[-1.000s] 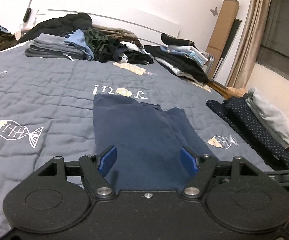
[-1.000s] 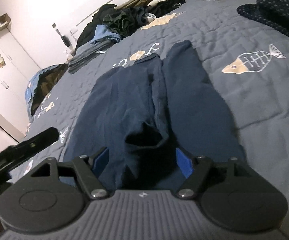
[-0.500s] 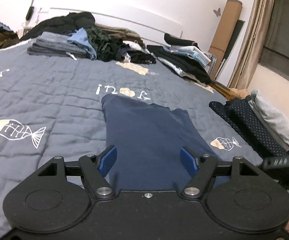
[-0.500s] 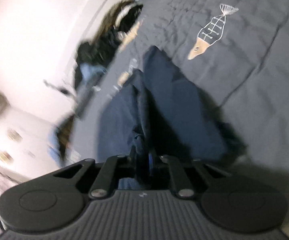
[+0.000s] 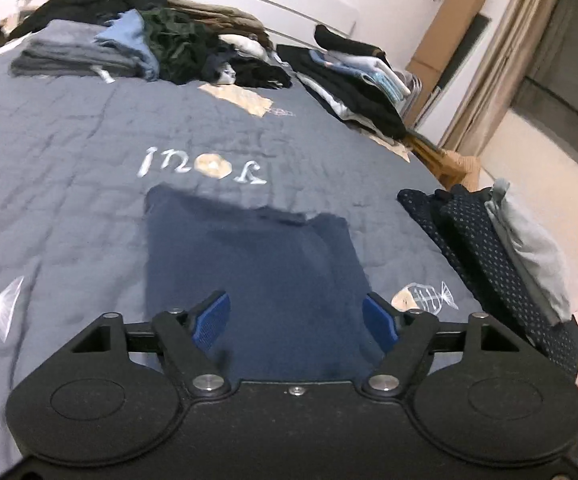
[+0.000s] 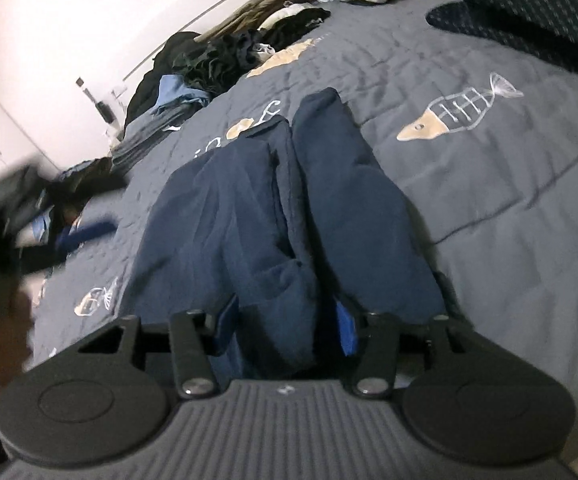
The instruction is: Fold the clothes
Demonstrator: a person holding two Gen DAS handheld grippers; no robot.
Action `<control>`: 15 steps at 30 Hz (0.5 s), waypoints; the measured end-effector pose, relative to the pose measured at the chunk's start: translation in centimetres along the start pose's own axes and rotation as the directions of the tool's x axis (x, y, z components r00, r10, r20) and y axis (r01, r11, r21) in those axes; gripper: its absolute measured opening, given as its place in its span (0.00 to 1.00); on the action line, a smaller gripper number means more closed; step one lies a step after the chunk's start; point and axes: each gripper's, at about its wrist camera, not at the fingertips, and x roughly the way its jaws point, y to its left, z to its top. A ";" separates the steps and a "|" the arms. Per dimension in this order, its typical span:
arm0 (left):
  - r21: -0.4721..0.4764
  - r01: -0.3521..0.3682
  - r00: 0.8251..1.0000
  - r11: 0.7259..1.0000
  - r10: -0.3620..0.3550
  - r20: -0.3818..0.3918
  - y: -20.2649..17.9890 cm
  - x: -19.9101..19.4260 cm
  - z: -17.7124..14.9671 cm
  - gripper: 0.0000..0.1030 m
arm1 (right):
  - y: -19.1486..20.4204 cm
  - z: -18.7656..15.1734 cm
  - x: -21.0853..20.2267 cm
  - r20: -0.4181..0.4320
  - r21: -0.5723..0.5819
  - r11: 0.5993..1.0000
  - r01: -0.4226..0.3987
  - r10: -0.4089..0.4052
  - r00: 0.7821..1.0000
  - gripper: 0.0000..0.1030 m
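Observation:
A navy blue garment point(image 5: 249, 256) lies flat on the grey quilt point(image 5: 69, 160), partly folded lengthwise. My left gripper point(image 5: 296, 322) hovers open over its near end, with nothing pinched between the blue pads. In the right wrist view the same garment point(image 6: 229, 208) shows two long folded halves. My right gripper point(image 6: 285, 324) sits at the near end with a raised fold of the navy cloth between its jaws. The jaws are opening, and a gap shows beside the right pad point(image 6: 347, 328). The left gripper point(image 6: 85, 232) appears blurred at the left edge.
Heaps of unfolded clothes point(image 5: 193, 40) and a folded grey stack point(image 5: 69, 52) line the far side of the bed. Dark dotted pillows point(image 5: 489, 240) and a pale one lie at the right edge. A cardboard tube point(image 5: 445, 40) and a curtain stand by the wall.
The right gripper had pinched shut on the navy fold half a second ago; its jaws now stand apart around it. The left gripper moved across the bed and stayed open.

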 end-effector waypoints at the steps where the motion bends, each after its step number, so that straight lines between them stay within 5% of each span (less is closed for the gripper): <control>1: 0.023 -0.003 1.000 1.000 0.003 -0.017 -0.6 0.9 0.8 0.61 | 0.1 0.1 -0.1 0.005 -0.007 1.000 0.009 -0.009 1.000 0.50; 3: 0.098 -0.018 0.999 0.995 0.022 -0.035 -2.1 3.1 1.9 0.45 | 0.1 0.4 -0.4 0.017 -0.018 1.000 0.026 -0.025 1.000 0.51; 5: 0.177 -0.053 0.996 0.983 0.065 -0.066 -3.6 5.5 2.3 0.41 | -0.1 0.6 -0.3 0.017 -0.013 1.000 0.024 -0.024 1.000 0.52; 8: 0.268 -0.119 0.983 0.956 0.152 -0.104 -5.4 8.8 1.8 0.44 | -0.4 0.7 0.0 -0.001 -0.005 1.000 0.019 -0.019 1.000 0.53; 12: 0.289 -0.143 0.975 0.946 0.185 -0.124 -6.4 11.4 1.0 0.64 | -0.7 0.9 0.2 -0.007 0.000 1.000 0.010 -0.010 1.000 0.53; 15: 0.344 -0.200 0.960 0.918 0.254 -0.118 -6.9 13.0 0.4 0.58 | -0.9 0.9 0.3 -0.013 0.005 1.000 0.003 -0.003 1.000 0.53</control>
